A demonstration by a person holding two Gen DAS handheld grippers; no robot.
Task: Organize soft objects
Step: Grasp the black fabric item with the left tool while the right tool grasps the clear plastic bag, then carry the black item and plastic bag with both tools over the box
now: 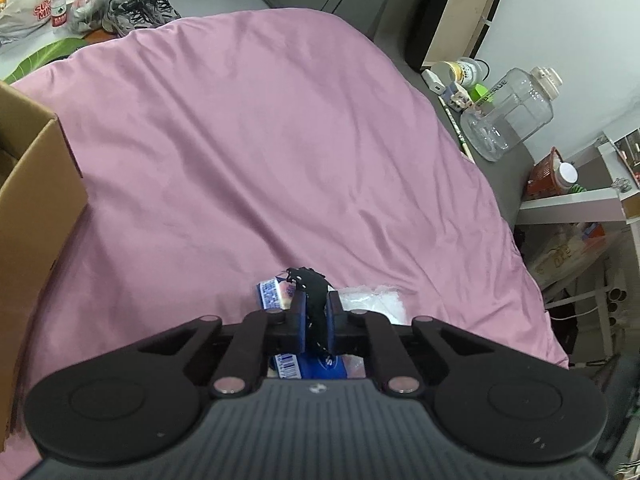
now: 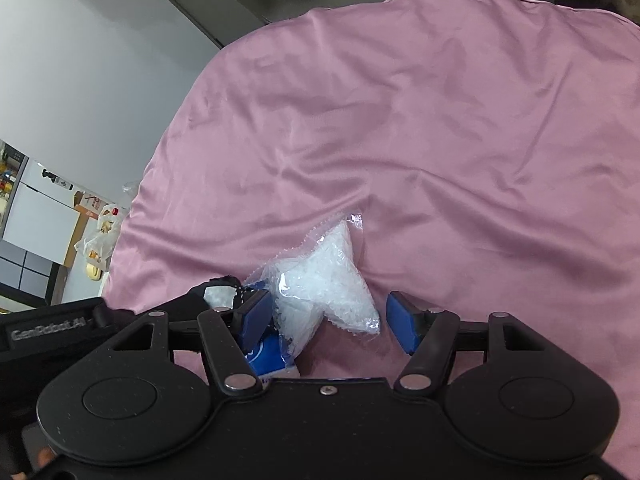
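L gripper point(image 1: 315, 312) is clenched on a black fabric piece point(image 1: 313, 296), which sticks up between its pads. Just past its tips at 11 o'clock lies a small printed packet point(image 1: 272, 293); a blue pack point(image 1: 316, 365) shows under the jaws. At 1 o'clock, touching distance, sits the clear bag of white filling point(image 1: 372, 300), all on the pink sheet point(image 1: 260, 140).

R gripper point(image 2: 328, 320) is released, jaws spread wide either side of that clear bag point(image 2: 324, 284), w/o touching it as far as can be seen.

Farther out in the L view: cardboard box point(image 1: 36, 208) at 9 o'clock, big clear jug point(image 1: 508, 116) at 2 o'clock, sneakers point(image 1: 138, 10) at 11 o'clock.
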